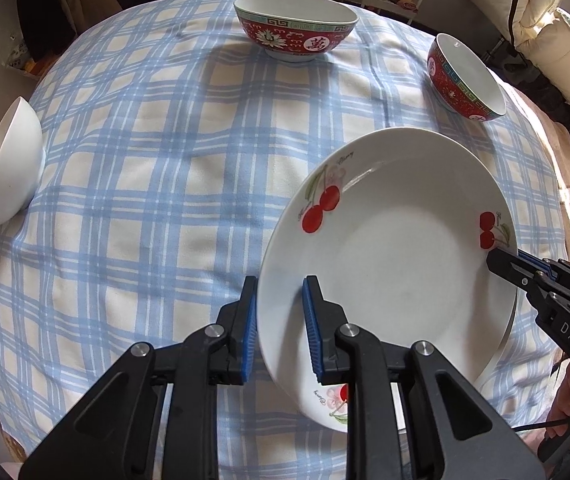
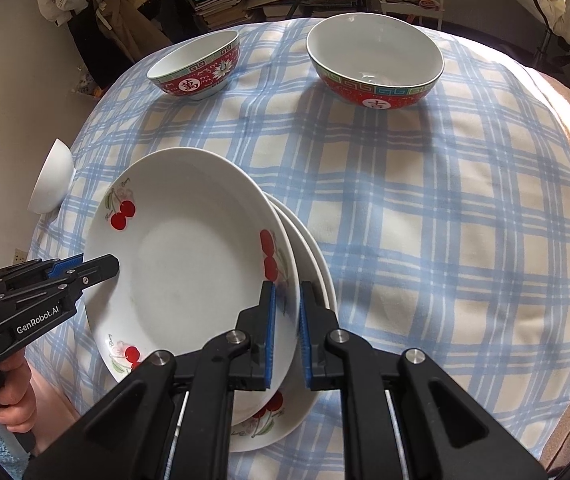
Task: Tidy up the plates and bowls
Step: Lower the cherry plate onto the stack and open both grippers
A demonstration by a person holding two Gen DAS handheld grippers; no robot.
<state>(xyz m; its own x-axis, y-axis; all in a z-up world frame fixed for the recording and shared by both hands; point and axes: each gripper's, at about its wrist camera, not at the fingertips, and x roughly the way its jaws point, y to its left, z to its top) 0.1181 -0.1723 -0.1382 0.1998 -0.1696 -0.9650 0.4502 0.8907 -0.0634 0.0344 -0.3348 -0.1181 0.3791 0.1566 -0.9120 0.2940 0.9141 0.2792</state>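
In the left wrist view, a white cherry plate (image 1: 389,264) is being held up over the near right part of the table (image 1: 157,184), which is being covered by a blue and cream checked cloth (image 1: 133,240). The plate's left rim is being straddled by the left gripper (image 1: 281,332), one blue pad on each side. A small gap is being left at the inner pad, so whether it is squeezing cannot be told. The plate's right rim is being pinched by the right gripper (image 1: 501,260). "DAS" is being shown in white letters on its black body. The word "Cherry" is being shown in thin script beside the red cherries. A big red bowl (image 1: 296,26) with a Chinese sign in a white circle is being kept at the far edge. A second red bowl (image 1: 467,78) is being kept at the far right edge. A plain white bowl (image 1: 7,164) is being kept at the left edge.

In the right wrist view, the same plate (image 2: 189,264) is being clamped at its right rim by the right gripper (image 2: 287,328). Another cherry plate (image 2: 285,412) is being seen under it, near the table's front edge. The left gripper (image 2: 85,268), marked "GenRobot.AI", is being closed on the left rim. Both red bowls (image 2: 197,68) (image 2: 375,64) are being kept along the far edge, well apart.
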